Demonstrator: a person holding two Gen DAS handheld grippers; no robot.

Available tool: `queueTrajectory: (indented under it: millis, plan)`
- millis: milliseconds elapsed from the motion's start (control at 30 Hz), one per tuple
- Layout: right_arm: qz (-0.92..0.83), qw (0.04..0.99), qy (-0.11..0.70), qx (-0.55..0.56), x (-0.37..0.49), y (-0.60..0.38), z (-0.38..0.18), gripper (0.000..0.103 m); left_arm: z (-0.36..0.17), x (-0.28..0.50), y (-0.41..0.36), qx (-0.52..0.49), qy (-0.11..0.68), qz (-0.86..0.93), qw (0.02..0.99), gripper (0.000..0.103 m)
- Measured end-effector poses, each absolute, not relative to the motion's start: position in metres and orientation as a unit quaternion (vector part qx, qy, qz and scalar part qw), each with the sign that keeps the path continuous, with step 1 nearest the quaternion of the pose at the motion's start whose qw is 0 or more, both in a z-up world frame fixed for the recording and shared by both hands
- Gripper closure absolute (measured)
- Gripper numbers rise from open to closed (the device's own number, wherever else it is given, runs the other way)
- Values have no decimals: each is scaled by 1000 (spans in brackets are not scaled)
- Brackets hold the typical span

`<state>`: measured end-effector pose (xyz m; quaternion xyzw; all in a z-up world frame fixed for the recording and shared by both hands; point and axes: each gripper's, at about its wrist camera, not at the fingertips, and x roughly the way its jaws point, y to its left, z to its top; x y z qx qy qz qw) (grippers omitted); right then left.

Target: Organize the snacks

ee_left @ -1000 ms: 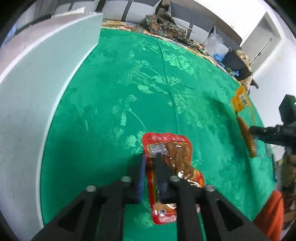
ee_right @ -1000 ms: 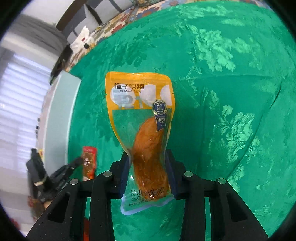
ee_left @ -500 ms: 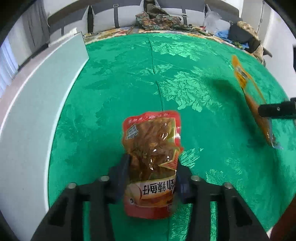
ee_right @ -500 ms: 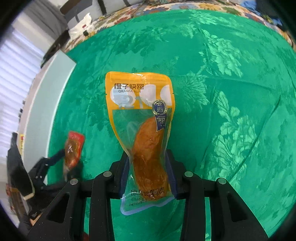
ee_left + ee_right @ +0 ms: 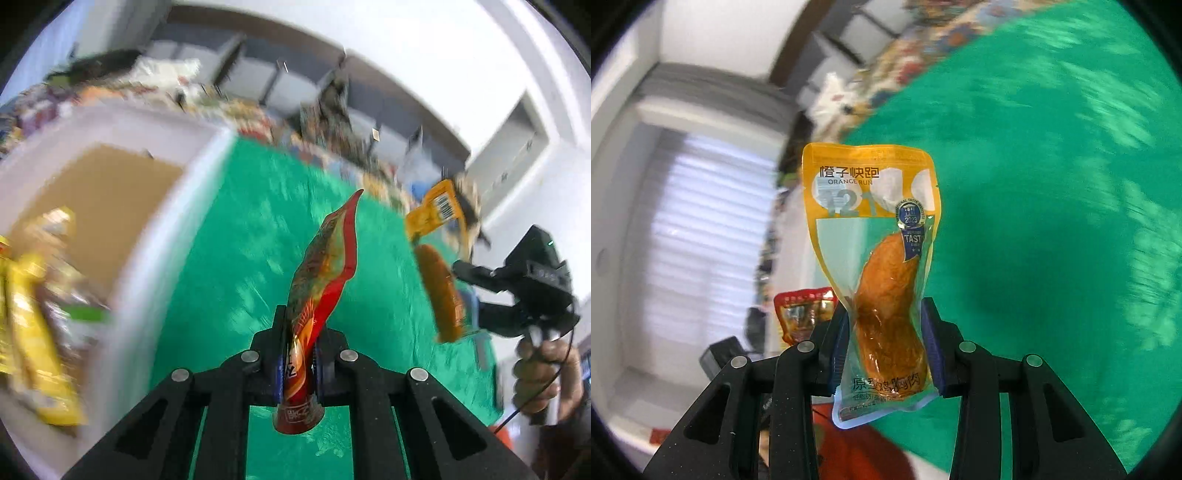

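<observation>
The green tablecloth [image 5: 236, 258] lies below, with both packets lifted clear of it, likely for carrying to the white box [image 5: 155, 229] at its left edge, where yellow snack bags [image 5: 33, 332] already sit. The left gripper [image 5: 298, 363] has its jaws clamped tight on the bottom of the red packet [image 5: 321, 280], held edge-on. The right gripper [image 5: 886, 354] pinches the orange packet [image 5: 877, 266] low across its 2 sides, upright.

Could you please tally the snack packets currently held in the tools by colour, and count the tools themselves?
Red snack packets: 1, the red packet in the left tool
Orange snack packets: 1, the orange packet in the right tool
Tools: 2
Total: 4
</observation>
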<state>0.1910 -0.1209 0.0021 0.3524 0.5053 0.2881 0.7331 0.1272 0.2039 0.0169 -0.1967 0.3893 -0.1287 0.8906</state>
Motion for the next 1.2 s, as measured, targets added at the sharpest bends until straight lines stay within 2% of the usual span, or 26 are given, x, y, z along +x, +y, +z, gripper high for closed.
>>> queueTrajectory:
  millis: [133, 333, 367, 400, 467, 600, 767, 800, 867, 1000, 1200]
  plan:
    - [370, 719, 490, 325, 207, -29, 49, 64, 55, 114, 283, -168, 358, -43, 918, 92]
    - [436, 712, 494, 241, 218, 121, 75, 63, 34, 111, 372, -103, 382, 85, 915, 78]
    - [438, 721, 492, 217, 218, 146, 74, 62, 29, 114, 377, -102, 387, 94, 912, 66]
    - [437, 731, 488, 190, 219, 172, 71, 56, 21, 115, 383, -101, 391, 107, 909, 43]
    - [420, 754, 487, 136, 217, 206, 60, 40, 13, 113, 391, -92, 389, 136, 907, 16]
    - [401, 770, 493, 62, 204, 225, 40, 38, 10, 84, 387, -71, 362, 164, 915, 8]
    - [386, 810, 441, 29, 187, 187, 54, 38, 24, 63, 366, -29, 340, 217, 914, 3]
    - [381, 818, 431, 24, 190, 190, 58, 34, 31, 60, 363, -26, 334, 240, 911, 1]
    - [371, 830, 415, 0, 184, 183, 66, 29, 39, 54, 357, -27, 330, 269, 904, 0]
    - [341, 848, 404, -37, 163, 176, 77, 29, 50, 39, 359, -65, 323, 284, 900, 0]
    - [328, 853, 402, -49, 143, 176, 79, 29, 53, 34, 362, -89, 366, 264, 888, 0]
